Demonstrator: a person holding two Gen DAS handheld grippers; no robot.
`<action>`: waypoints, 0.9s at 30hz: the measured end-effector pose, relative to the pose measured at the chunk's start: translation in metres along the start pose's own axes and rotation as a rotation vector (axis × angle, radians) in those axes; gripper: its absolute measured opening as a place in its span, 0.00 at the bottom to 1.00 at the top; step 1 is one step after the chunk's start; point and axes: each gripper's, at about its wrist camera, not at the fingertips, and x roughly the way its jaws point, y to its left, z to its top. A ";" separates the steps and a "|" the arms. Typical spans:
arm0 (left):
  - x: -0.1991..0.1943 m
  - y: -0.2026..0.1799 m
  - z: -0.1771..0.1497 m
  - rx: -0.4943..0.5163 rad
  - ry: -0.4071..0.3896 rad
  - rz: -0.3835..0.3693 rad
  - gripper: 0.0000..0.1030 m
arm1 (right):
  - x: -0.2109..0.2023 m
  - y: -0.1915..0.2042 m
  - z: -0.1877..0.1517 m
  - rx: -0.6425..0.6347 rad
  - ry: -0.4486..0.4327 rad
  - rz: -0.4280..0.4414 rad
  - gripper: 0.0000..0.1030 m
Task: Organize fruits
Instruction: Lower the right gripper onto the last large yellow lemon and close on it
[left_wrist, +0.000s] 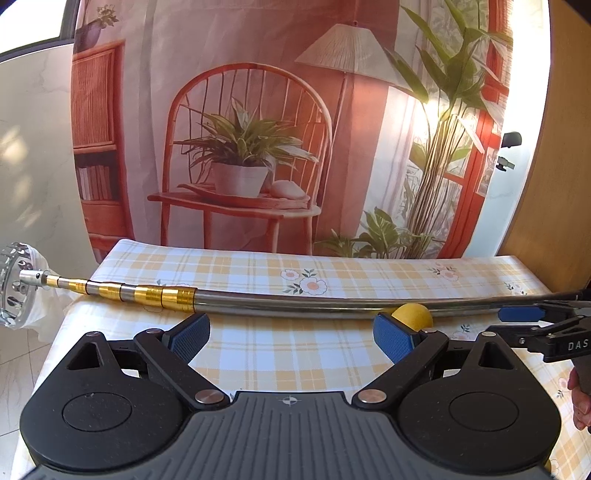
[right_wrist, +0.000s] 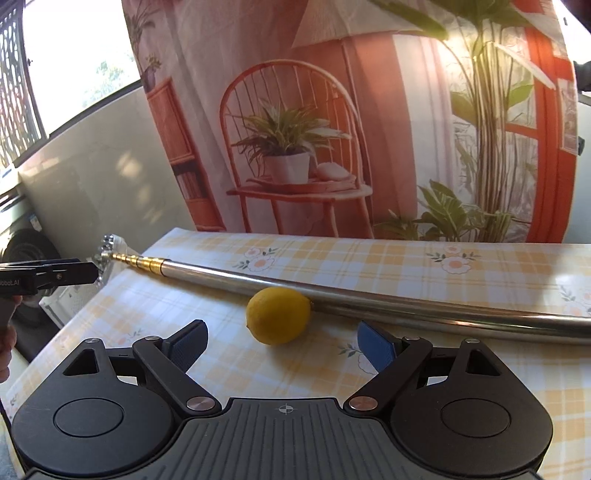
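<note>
In the left wrist view the lemon is largely hidden behind the right pad of the left gripper and under the line of the telescopic pole; only its upper curve shows; the pole's far right end runs out of frame behind the right gripper, which enters from the right edge, cut off. In the right wrist view the pole's thick end is cut off at the right edge; its far head, a metal ring with a white bag, is small and hard to make out.

Left gripper: jaws wide apart, holding nothing, touching nothing; blue pads hover above the checked tablecloth.

Right gripper: jaws wide apart, empty; the lemon lies on the tablecloth just ahead, between the two pads' lines, resting against the near side of the pole.

A printed backdrop hangs behind the table.
</note>
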 end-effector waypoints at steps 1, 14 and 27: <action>-0.005 -0.001 0.003 -0.003 -0.001 -0.003 0.94 | -0.011 -0.004 0.002 0.023 -0.015 0.012 0.84; -0.028 -0.011 0.029 0.022 -0.104 0.001 0.94 | -0.007 0.001 0.028 0.048 -0.058 -0.107 0.88; 0.014 0.010 0.017 0.034 -0.040 0.018 0.94 | 0.103 0.011 0.031 0.281 0.258 -0.182 0.72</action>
